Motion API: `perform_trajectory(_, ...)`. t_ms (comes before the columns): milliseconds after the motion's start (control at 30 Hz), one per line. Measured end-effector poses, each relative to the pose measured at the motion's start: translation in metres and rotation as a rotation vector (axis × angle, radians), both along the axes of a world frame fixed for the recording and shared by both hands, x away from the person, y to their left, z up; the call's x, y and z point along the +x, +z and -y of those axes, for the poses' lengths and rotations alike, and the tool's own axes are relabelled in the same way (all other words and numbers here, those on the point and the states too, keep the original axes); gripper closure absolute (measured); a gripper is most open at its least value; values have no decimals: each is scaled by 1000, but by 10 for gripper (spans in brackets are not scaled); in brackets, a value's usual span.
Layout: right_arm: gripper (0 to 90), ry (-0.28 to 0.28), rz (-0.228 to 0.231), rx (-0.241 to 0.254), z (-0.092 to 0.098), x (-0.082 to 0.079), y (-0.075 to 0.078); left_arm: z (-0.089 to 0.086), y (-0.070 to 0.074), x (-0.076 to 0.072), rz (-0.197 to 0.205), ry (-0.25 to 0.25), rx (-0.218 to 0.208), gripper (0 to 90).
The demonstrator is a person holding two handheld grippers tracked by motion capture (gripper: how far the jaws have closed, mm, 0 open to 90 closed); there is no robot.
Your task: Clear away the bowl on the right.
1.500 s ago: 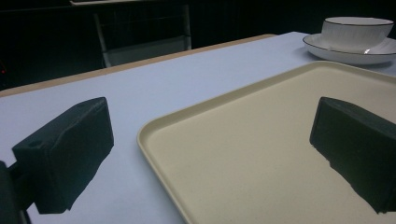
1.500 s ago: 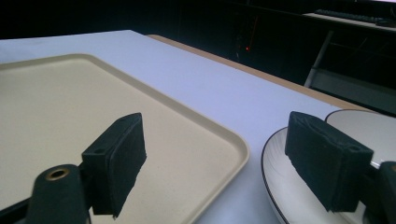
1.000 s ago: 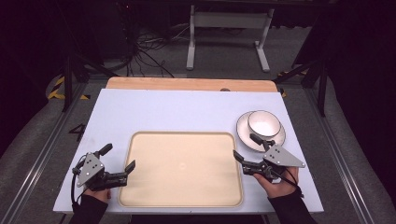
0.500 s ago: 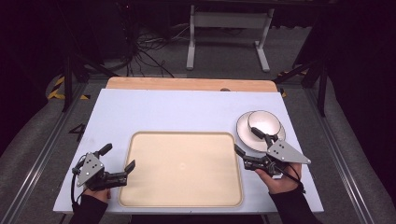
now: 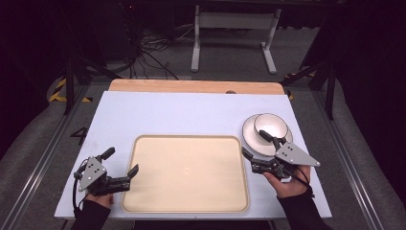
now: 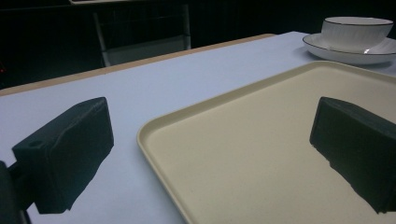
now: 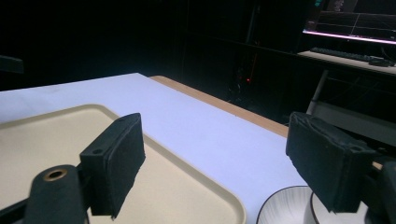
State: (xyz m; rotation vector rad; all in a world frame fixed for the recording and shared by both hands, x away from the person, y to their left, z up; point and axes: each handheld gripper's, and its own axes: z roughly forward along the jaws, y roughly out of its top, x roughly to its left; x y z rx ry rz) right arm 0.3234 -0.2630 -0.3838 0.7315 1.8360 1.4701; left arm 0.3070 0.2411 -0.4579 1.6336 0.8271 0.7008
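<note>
bowl (image 5: 270, 125) on saucer (image 5: 253, 139), just beyond right hand-held gripper (image 5: 261, 148)

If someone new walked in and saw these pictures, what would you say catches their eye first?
Most likely the large cream tray, empty, at the near middle of the white table. Next, the white bowl on its saucer to the tray's right. The right gripper hangs open by the saucer, and the left gripper sits open at the tray's left edge.
</note>
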Motion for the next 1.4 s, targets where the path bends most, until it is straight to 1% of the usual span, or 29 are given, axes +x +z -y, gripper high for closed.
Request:
perform_trajectory(133, 194, -23, -4, -7, 6, 3, 4, 0, 0, 0, 1, -1, 3, 2)
perform_trajectory(267, 194, -39, -5, -3, 13, 6, 7, 0, 0, 0, 1, -1, 3, 2)
perform_trajectory(400, 194, -64, -9, 2, 24, 12, 10, 0, 0, 0, 2, -2, 5, 2)
perform_trajectory(533, 196, -80, -2, 4, 30, 15, 13, 0, 0, 0, 1, -1, 5, 1)
perform_trajectory(667, 195, -91, -7, 7, 37, 20, 16, 0, 0, 0, 2, -1, 5, 2)
perform_trajectory(767, 196, -96, -10, 10, 41, 22, 17, 0, 0, 0, 1, -1, 3, 1)
perform_trajectory(867, 196, -87, -9, 24, 46, 24, 18, 0, 0, 0, 0, -1, 2, 1)
perform_trajectory(933, 196, -91, -10, 22, 49, 26, 18, 0, 0, 0, 0, -1, 2, 1)
perform_trajectory(1100, 196, -114, -15, 15, 58, 30, 19, 0, 0, 0, 0, 1, 0, 1)
perform_trajectory(1400, 195, -150, -25, 33, 72, 35, 20, 0, 0, 0, -1, 1, 3, 1)
